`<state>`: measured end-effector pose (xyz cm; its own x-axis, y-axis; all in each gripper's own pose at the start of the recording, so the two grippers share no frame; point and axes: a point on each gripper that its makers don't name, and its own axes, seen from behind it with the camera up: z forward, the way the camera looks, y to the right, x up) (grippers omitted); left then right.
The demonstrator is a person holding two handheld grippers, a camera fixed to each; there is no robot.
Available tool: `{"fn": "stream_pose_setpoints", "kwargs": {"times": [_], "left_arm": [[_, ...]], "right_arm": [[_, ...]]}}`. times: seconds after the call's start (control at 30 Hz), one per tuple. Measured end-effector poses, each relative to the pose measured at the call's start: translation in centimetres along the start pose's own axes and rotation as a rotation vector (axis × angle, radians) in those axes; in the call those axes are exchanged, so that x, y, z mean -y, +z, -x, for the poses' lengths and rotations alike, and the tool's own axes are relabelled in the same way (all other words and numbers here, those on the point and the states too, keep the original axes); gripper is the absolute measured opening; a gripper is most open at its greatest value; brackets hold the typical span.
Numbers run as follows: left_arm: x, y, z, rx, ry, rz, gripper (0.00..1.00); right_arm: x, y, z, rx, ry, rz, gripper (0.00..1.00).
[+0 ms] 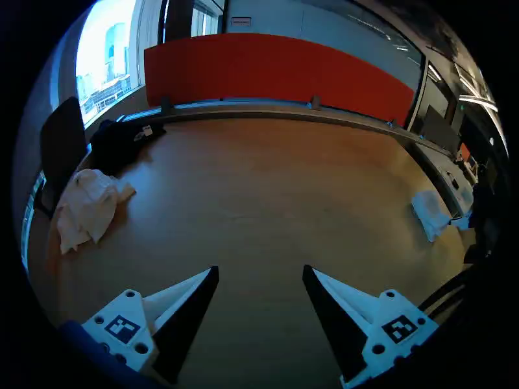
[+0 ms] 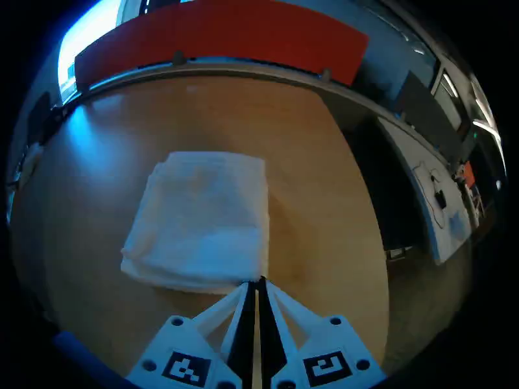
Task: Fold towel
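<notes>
Left gripper hangs with fingers apart over the table; a crumpled cloth and dark bag lie far left, a red screen behind. Right gripper, fingers together, tips at the folded towel's near edge

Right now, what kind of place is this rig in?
Likely an open-plan office: a long wooden desk with a red divider screen along its far edge, big windows on one side, and a neighbouring white desk with cables on it.
</notes>
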<state>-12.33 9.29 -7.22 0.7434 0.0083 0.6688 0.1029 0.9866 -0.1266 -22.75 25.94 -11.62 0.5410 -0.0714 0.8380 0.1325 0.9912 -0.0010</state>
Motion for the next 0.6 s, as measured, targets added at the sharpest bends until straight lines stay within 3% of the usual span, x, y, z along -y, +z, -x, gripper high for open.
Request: {"fn": "stream_pose_setpoints", "kwargs": {"times": [0.6], "left_arm": [[-0.11, -0.12, 0.09, 0.0, 0.008, -0.002, 0.96]], "right_arm": [[-0.08, 1.06, 1.06, 0.019, 0.054, 0.038, 0.06]]}}
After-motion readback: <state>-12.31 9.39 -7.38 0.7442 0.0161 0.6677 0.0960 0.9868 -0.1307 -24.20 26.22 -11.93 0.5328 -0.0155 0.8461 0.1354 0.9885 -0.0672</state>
